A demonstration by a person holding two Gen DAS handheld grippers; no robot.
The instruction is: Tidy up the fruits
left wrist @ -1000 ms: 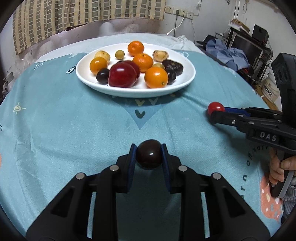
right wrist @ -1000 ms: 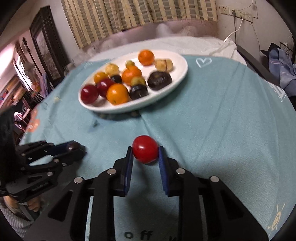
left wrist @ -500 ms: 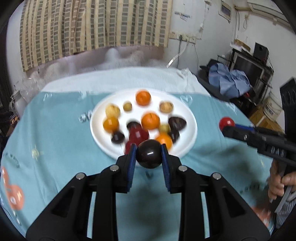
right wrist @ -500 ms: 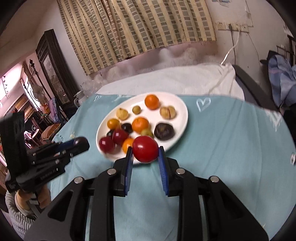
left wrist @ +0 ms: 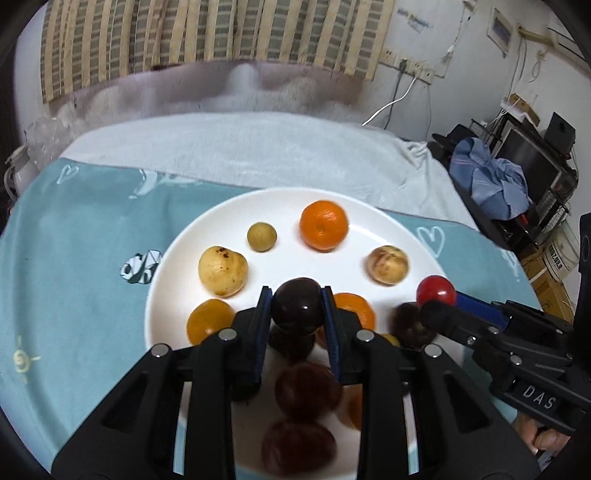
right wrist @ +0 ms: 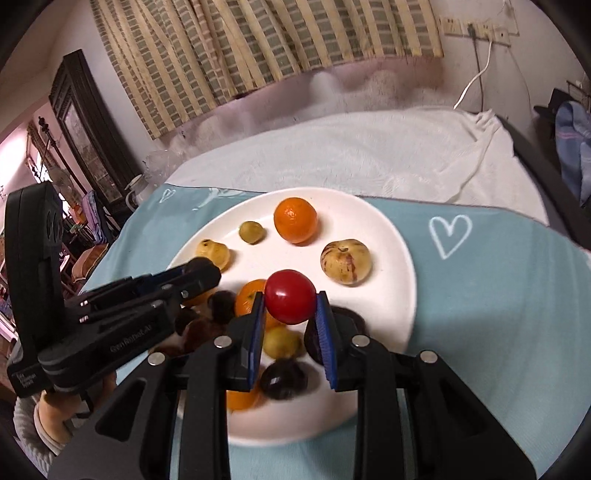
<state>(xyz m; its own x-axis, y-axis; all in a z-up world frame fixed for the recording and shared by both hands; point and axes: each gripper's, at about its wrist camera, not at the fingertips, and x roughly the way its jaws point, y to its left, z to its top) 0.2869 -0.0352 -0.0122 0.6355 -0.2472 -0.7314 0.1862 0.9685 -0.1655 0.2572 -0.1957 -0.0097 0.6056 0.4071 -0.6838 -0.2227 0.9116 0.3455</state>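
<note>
My left gripper (left wrist: 296, 308) is shut on a dark purple plum (left wrist: 296, 305) and holds it above the middle of the white plate (left wrist: 173, 258). My right gripper (right wrist: 290, 304) is shut on a small red tomato (right wrist: 290, 301) and holds it above the plate's (right wrist: 399, 273) near right part. The plate holds several fruits: an orange mandarin (left wrist: 324, 225), a small green fruit (left wrist: 261, 237), a yellow fruit (left wrist: 222, 271), a striped tan fruit (left wrist: 388, 264) and dark and red fruits under the grippers. The right gripper with its tomato (left wrist: 436, 291) shows at the right of the left wrist view.
The plate rests on a light blue cloth (left wrist: 74, 229) with white hearts, over a white blanket (left wrist: 258, 147) at the back. A wall with a striped curtain (left wrist: 184, 33) is behind. Shelves and a blue garment (left wrist: 487, 181) stand at the right.
Both grippers have moved forward from above the blue cloth to above the plate, each still carrying its fruit. The plate now fills the view beneath them.
</note>
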